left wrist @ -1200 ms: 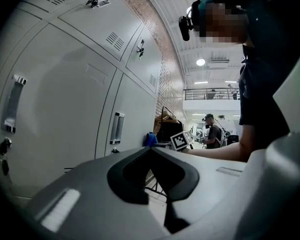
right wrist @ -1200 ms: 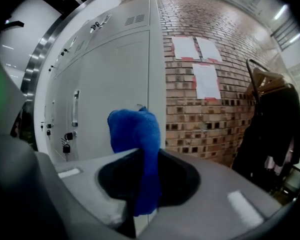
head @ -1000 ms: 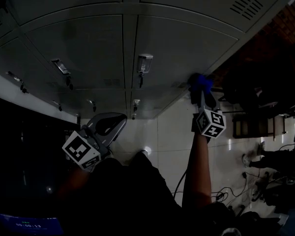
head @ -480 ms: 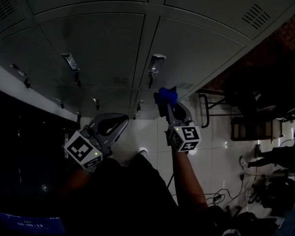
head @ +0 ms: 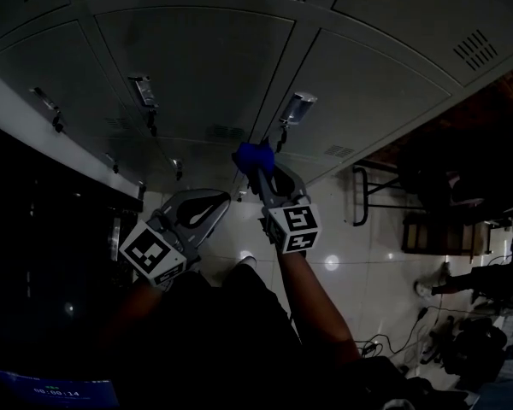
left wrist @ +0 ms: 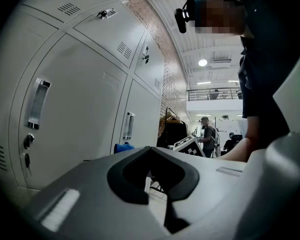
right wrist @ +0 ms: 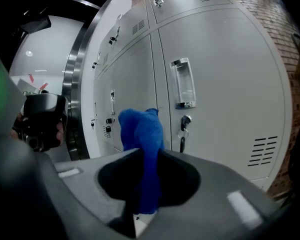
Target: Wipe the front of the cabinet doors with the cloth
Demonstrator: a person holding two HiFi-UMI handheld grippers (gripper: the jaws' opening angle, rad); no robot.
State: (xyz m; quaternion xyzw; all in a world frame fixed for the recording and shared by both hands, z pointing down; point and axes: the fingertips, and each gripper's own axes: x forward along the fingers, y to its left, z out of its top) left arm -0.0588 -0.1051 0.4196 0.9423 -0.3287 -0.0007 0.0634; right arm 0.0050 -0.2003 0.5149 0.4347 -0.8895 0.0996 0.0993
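Grey metal cabinet doors (head: pixel 197 67) in a bank of lockers fill the far side of the dim room, with white glossy floor tiles (head: pixel 342 229) below them. The bright blue fuzzy cloth (head: pixel 253 155) sits bunched at the tip of my right gripper (head: pixel 258 171), whose jaws are clamped on it. In the right gripper view the cloth (right wrist: pixel 142 134) rises from between the jaws as a thick fold and bulges above them. It is held up at the door fronts, just over the seam between two doors; whether it presses on the metal I cannot tell. Just to its right on the door is a silver recessed pull handle (right wrist: pixel 182 83), and below that a small lock with a key hanging in it (right wrist: pixel 184 121). Farther right and lower are the door's dark vent slots (right wrist: pixel 264 151). My left gripper (head: pixel 207 207) hangs to the left of the right one and nearer to me, apart from the doors. Its jaws are closed together with nothing between them. Past its tip (left wrist: pixel 150 151), a person in a dark shirt (left wrist: pixel 207 136) stands far off in the bright hall.
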